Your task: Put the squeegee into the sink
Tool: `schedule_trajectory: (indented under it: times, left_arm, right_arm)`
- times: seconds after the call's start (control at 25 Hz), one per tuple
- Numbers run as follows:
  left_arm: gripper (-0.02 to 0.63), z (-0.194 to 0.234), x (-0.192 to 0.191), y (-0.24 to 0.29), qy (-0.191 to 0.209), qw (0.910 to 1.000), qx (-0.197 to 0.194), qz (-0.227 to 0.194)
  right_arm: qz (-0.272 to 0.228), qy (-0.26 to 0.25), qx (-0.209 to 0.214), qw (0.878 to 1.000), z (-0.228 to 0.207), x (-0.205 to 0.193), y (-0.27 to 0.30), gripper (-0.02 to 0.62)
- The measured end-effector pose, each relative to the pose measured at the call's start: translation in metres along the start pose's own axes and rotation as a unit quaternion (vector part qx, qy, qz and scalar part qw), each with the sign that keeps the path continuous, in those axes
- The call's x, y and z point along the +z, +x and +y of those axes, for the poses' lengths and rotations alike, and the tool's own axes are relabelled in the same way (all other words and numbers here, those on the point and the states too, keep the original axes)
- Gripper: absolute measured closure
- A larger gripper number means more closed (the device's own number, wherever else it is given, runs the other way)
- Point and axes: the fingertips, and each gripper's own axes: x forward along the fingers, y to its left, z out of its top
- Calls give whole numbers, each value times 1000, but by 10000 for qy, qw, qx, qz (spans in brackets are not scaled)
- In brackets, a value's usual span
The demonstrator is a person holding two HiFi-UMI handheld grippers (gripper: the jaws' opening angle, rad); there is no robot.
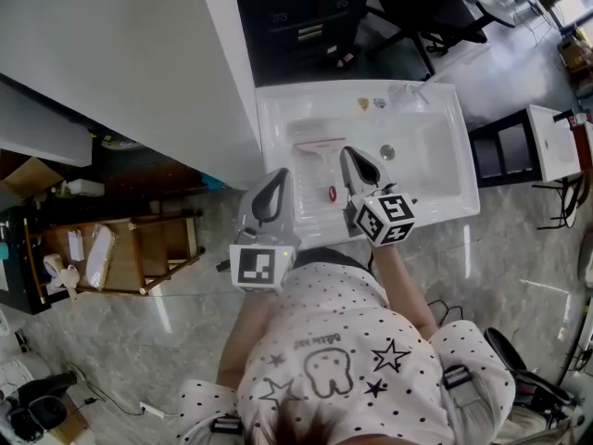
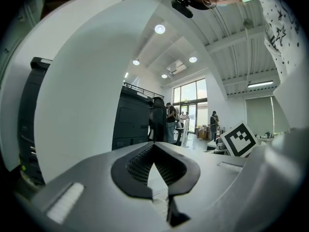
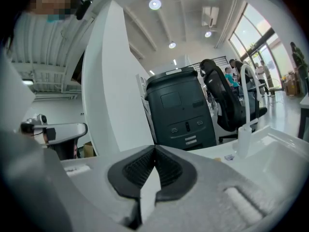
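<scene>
White, red-trimmed squeegee (image 1: 320,165) flat on sink (image 1: 431,170)

White sink (image 1: 435,109), pale squeegee (image 1: 318,160) with a red edge — grey left gripper (image 1: 279,176) and right gripper (image 1: 353,156), black-and-white square-patterned marker cubes (image 1: 262,265), black ribbed pads (image 2: 139,164); shirt (image 1: 343,341) is white — black dots and stars.

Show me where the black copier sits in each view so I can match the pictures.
Head view: the black copier is at top centre, beyond the sink.
Left gripper view: left of centre.
Right gripper view: near the centre.
Shared landmark: the white partition wall stands directly left of the copier in all three.
</scene>
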Motion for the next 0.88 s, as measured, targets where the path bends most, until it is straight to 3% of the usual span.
schedule_trajectory:
  times: [0.36,0.6,0.88]
  left_arm:
    - [612,-9,16,-20,4,9997,-249,-64]
    - [612,-13,32,-27,185,9974,-644,-260]
    - [613,0,42,-29,14,9963,-749,-421]
  right_arm:
    - [-332,-339,145,9988,25,25,-29,600]
    - [-506,-554,115,9971,34,32,-49,600]
    - [-519,-851,-9,9950,38,26,-64,600]
